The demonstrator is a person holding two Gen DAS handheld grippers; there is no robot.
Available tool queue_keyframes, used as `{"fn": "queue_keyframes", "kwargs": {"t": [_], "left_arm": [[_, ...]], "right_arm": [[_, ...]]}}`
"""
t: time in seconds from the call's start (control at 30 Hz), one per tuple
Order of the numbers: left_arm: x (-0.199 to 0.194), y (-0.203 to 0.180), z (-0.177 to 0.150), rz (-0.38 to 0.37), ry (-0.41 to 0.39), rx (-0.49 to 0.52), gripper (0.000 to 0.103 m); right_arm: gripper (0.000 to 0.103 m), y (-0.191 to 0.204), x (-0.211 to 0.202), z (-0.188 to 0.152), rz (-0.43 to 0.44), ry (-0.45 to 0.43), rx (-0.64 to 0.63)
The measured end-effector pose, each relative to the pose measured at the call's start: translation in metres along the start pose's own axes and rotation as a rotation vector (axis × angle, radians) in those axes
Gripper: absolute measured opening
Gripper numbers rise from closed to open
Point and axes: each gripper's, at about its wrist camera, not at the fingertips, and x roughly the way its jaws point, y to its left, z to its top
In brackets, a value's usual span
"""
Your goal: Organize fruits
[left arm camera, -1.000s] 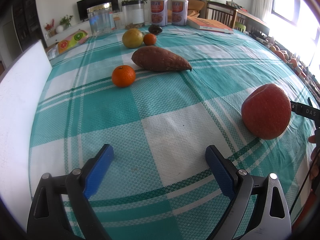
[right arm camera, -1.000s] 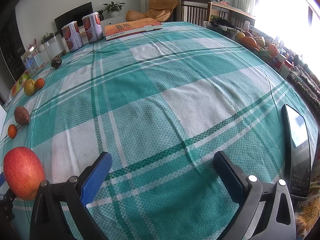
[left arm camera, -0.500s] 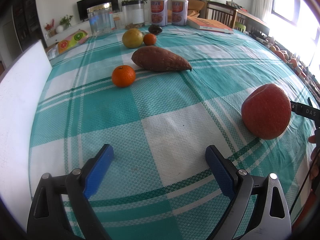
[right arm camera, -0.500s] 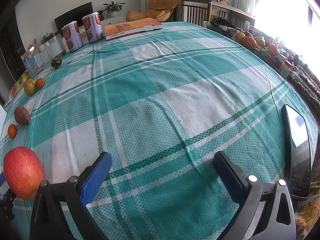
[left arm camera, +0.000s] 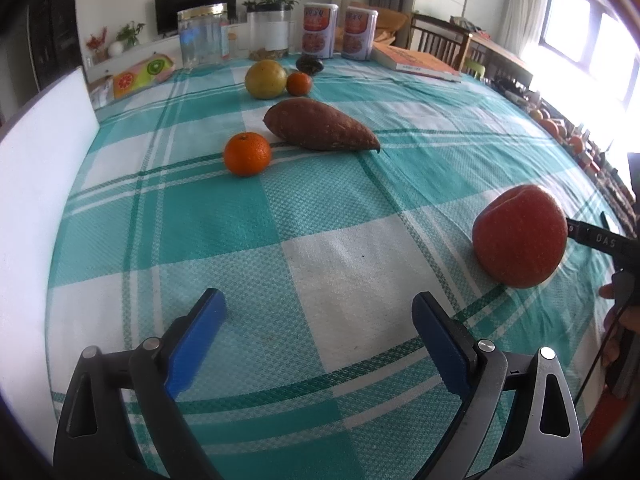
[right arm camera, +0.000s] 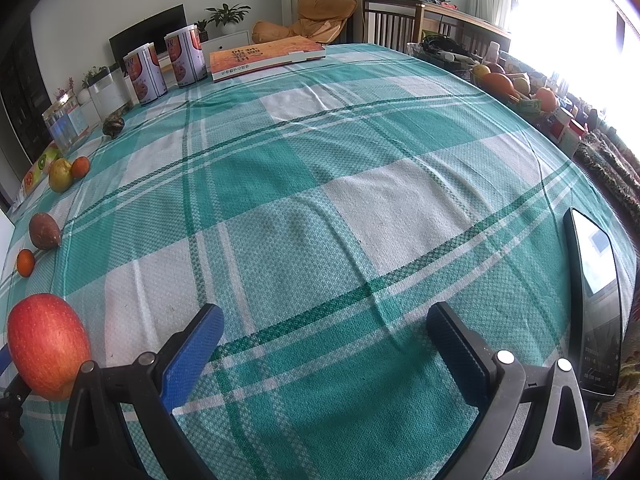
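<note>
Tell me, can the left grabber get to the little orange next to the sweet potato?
Probably yes. The left gripper is open and empty, and only bare tablecloth lies between it and the small orange. The sweet potato sits just behind, so it shouldn't block a straight approach.

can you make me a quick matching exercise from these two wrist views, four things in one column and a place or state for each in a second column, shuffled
Things:
1. red apple
2. sweet potato
3. yellow-green fruit
4. book

Places or states:
A. touching a small orange near the far jars
B. flat at the far end of the table, beside two cans
C. lying just behind the nearer orange
D. nearest the grippers, between the two of them

Pairs: 1-D, 2-C, 3-A, 4-B
</note>
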Motion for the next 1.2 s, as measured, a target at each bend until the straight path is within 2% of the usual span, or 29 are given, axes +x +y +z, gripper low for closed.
{"fn": "queue_keyframes", "kwargs": {"t": [0.13, 0.3, 0.4, 0.5, 0.57, 0.6, 0.63, 0.67, 0.7, 0.73, 0.83, 0.93, 1.03, 1.1, 1.2], "left_arm": [[-0.001, 0.01, 0.012, 0.002, 0.017, -0.074, 0.095], [0.004, 0.024, 0.051, 0.105, -0.037, -0.147, 0.095], [0.029, 0.029, 0.074, 0.143, 0.001, -0.125, 0.093], [0.048, 0.036, 0.081, 0.192, 0.009, -0.115, 0.093], [0.055, 0.042, 0.082, 0.193, 0.01, -0.127, 0.091], [0.057, 0.044, 0.083, 0.187, 0.008, -0.131, 0.081], [0.059, 0.046, 0.083, 0.185, 0.015, -0.132, 0.062], [0.06, 0.046, 0.083, 0.188, 0.018, -0.123, 0.058], [0.058, 0.044, 0.082, 0.194, 0.003, -0.108, 0.041], [0.057, 0.043, 0.081, 0.182, 0.007, -0.098, 0.034], [0.044, 0.038, 0.073, 0.161, 0.011, -0.105, 0.034], [0.017, 0.027, 0.054, 0.089, 0.017, -0.116, 0.034], [-0.016, 0.016, 0.032, 0.017, 0.032, -0.082, 0.034], [-0.04, 0.01, 0.02, -0.03, 0.036, -0.059, 0.034], [-0.074, 0.006, 0.005, -0.078, 0.022, -0.02, 0.034]], "right_arm": [[0.101, 0.001, 0.0, 0.0, 0.001, -0.001, 0.001], [0.101, 0.002, 0.001, 0.0, 0.002, -0.001, 0.001], [0.101, 0.001, 0.001, 0.0, 0.002, -0.001, 0.001], [0.101, 0.002, 0.001, 0.001, 0.003, -0.001, 0.002], [0.101, 0.003, 0.001, 0.001, 0.002, -0.001, 0.001], [0.101, 0.002, 0.001, 0.0, 0.002, -0.001, 0.0], [0.101, 0.002, 0.001, 0.0, 0.002, -0.001, 0.0], [0.101, 0.003, 0.001, 0.0, 0.001, -0.001, 0.0], [0.101, 0.003, 0.001, 0.001, 0.001, -0.001, 0.0], [0.101, 0.003, 0.001, 0.0, 0.002, -0.001, 0.0], [0.101, 0.003, 0.001, 0.0, 0.001, -0.001, 0.0], [0.101, 0.004, 0.001, 0.0, 0.002, -0.001, 0.0], [0.101, 0.004, 0.0, 0.0, 0.006, -0.004, 0.003], [0.101, 0.002, -0.001, 0.001, 0.033, -0.011, 0.019], [0.101, 0.003, -0.02, 0.003, 0.127, -0.036, 0.079]]}}
